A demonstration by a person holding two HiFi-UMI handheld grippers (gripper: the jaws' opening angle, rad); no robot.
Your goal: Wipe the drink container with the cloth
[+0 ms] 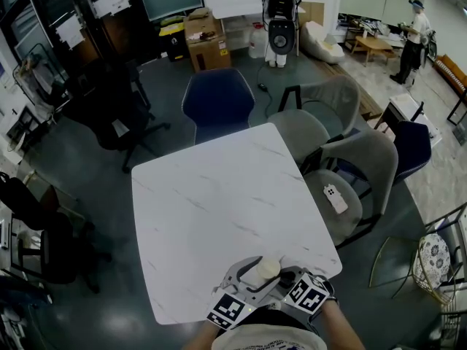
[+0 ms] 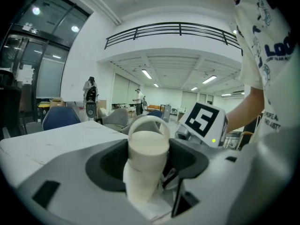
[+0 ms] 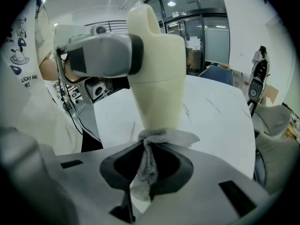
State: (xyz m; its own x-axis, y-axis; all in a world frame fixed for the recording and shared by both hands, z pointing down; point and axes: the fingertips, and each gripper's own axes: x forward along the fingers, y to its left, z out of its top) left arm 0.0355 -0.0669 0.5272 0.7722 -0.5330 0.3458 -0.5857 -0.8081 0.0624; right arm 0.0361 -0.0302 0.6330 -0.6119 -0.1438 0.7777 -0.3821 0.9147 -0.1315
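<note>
1. Where the head view looks down, a square table (image 1: 219,210) fills the middle of the frame. Its top is white and smooth, with faint grey marble veins.
2. Beyond its far edge, at upper centre, stands a blue chair (image 1: 217,102) with a rounded shell back. Grey chairs (image 1: 376,162) of the same moulded shape crowd the table's right side.
3. At the bottom centre, over the table's near edge, is the drink container (image 1: 260,270). It is a cream, matte vessel that tapers toward one end, with a rounded lid and a loop handle.
4. The left gripper (image 2: 147,165) is grey moulded plastic with dark padded hollows. Its jaws are clamped onto the container just below the lid and hold it clear of the tabletop.
5. The right gripper (image 3: 149,165) has the same build. Its jaws are drawn in tight on a hanging fold of cloth, and its black-and-white marker cube (image 2: 205,121) shows just right of the container in the left gripper view.
6. The cloth (image 3: 166,136) is a grey, coarse, knit-textured rag. It is bunched at the container's narrow end and seems to touch it, though the exact contact is hard to judge from this angle.
</note>
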